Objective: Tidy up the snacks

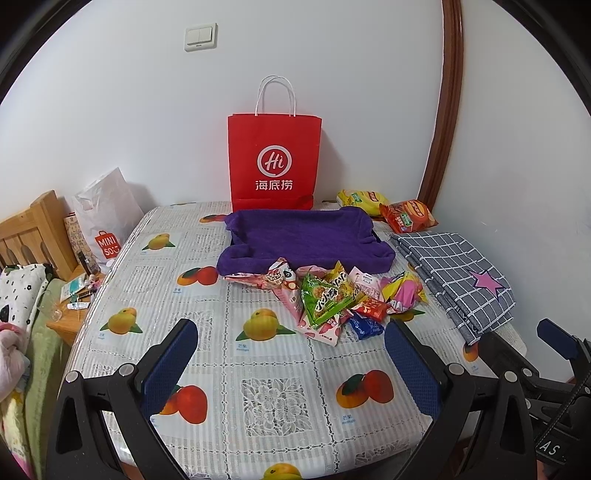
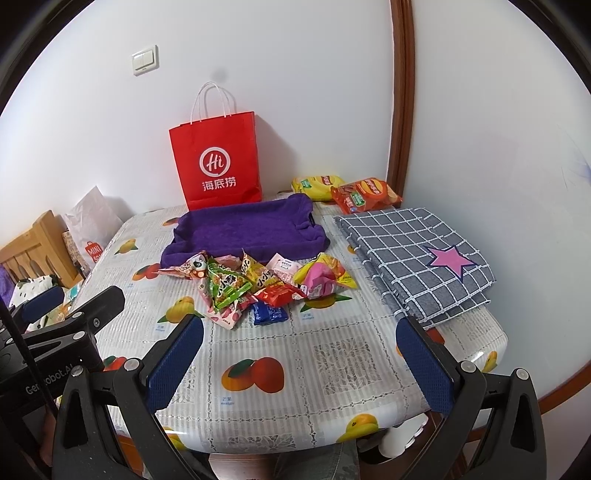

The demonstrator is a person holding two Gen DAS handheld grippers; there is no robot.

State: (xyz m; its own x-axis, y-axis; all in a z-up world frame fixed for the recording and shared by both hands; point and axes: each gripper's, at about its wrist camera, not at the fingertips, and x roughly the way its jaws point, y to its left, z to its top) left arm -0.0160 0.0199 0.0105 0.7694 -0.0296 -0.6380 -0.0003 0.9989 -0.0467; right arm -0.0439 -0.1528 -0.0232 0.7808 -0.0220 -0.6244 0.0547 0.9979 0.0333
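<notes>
A table covered in a glossy white lace-pattern tablecloth printed with mangoes and peaches (image 1: 266, 398) fills the space ahead of both grippers, pushed into the corner of a room with plain white walls. The left gripper (image 1: 291, 369) hovers over the near part of the cloth with its blue-padded fingers (image 1: 168, 365) spread wide and nothing between them. The right gripper (image 2: 299, 365) hangs beside it, just to its right, its jaws likewise wide apart and empty.

Straight ahead of both, near the middle of the table, lies a loose heap of small snack packets (image 1: 332, 299) in green, pink, red, blue and yellow foil. Just beyond the heap sits a shallow tray draped in a purple towel (image 1: 306, 240), and behind that a red paper carrier bag with white cord handles (image 1: 274, 158) stands upright against the wall. Ahead and to the right, in the far corner, a yellow crisp bag (image 1: 360, 199) and an orange-red crisp bag (image 1: 406, 216) lie touching. Nearer on the right rests a folded grey checked cloth with a pink star (image 1: 458, 277).

A white double light switch (image 1: 200, 36) is on the wall above; a brown wooden door frame (image 1: 447, 110) runs up the right. Off the table's left edge stand a white plastic shopping bag (image 1: 105, 218) and a light wooden bedhead (image 1: 35, 232).
</notes>
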